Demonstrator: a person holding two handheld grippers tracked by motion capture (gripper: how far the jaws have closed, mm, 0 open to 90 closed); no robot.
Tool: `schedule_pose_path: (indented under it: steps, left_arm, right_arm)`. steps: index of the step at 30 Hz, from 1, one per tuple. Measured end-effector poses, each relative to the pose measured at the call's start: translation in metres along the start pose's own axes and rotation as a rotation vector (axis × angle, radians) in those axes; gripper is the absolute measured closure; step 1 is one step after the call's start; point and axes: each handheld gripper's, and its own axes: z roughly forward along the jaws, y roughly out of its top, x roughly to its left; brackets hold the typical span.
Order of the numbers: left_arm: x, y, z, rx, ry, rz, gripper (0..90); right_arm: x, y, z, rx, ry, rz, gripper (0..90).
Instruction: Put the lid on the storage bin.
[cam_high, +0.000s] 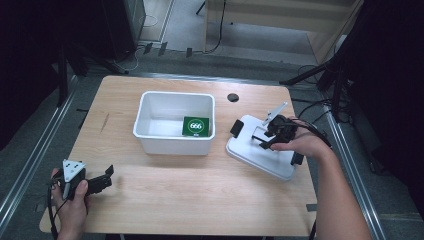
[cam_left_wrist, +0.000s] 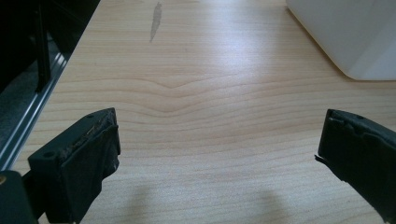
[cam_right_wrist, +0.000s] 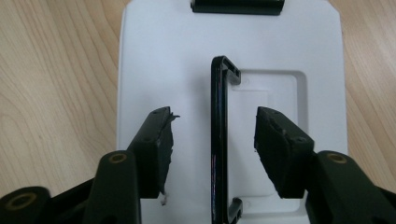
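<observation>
- The white lid (cam_high: 260, 150) lies flat on the wooden table (cam_high: 200, 200), at about four o'clock from the table's middle and at three o'clock from the white bin (cam_high: 175, 131), a little apart from it.
- A black handle (cam_right_wrist: 219, 140) stands upright on the lid's top, beside a shallow rectangular recess; black clips sit at the lid's ends, one at the twelve o'clock edge of the right gripper view (cam_right_wrist: 237, 5).
- The right gripper (cam_right_wrist: 214, 140), held in the person's right hand (cam_high: 305, 145), is over the lid with its jaws straddling the handle: one pad (cam_right_wrist: 159, 144) at nine o'clock of the bar, the other (cam_right_wrist: 275, 144) at three o'clock.
- Its jaws are half spread; a gap of white lid shows on each side of the handle, so neither pad presses on it.
- The left gripper (cam_high: 107, 179) is near the table's seven o'clock corner, in the person's left hand (cam_high: 72, 200), pointing toward three o'clock along the tabletop.
- Its jaws are spread wide, with bare wood between them; a corner of the bin sits at one o'clock in the left gripper view.
- Inside the bin a green card (cam_high: 196, 126) marked 666 lies on the floor at the four o'clock corner.
- A small dark round spot (cam_high: 233, 97) sits on the table at one o'clock from the bin.
</observation>
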Motion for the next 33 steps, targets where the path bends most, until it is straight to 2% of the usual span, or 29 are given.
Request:
schedule_pose_path:
  steps: [3,13,19,24,27,33]
  left_arm:
    - [0.000,0.000,0.000,0.000,0.000,0.001,0.0]
    - [0.000,0.000,0.000,0.001,0.000,0.001,0.0]
    - [0.000,0.000,0.000,0.001,0.000,0.002,0.0]
    - [0.000,0.000,0.000,0.001,-0.001,0.002,0.0]
    - [0.000,0.000,0.000,0.002,-0.001,0.002,0.0]
    - [0.000,0.000,0.000,0.004,-0.002,0.001,0.0]
  right_arm:
    - [-0.001,-0.005,0.003,0.002,-0.002,0.008,51.4]
    - [-0.002,-0.016,0.009,0.040,-0.059,0.011,63.1]
    - [-0.004,-0.016,0.010,0.058,-0.061,0.039,72.3]
    - [-0.006,-0.017,0.011,0.065,-0.076,0.042,78.9]
    - [-0.007,-0.018,0.009,0.053,-0.093,0.030,83.6]
    - [-0.007,-0.017,0.007,0.056,-0.092,-0.009,85.2]
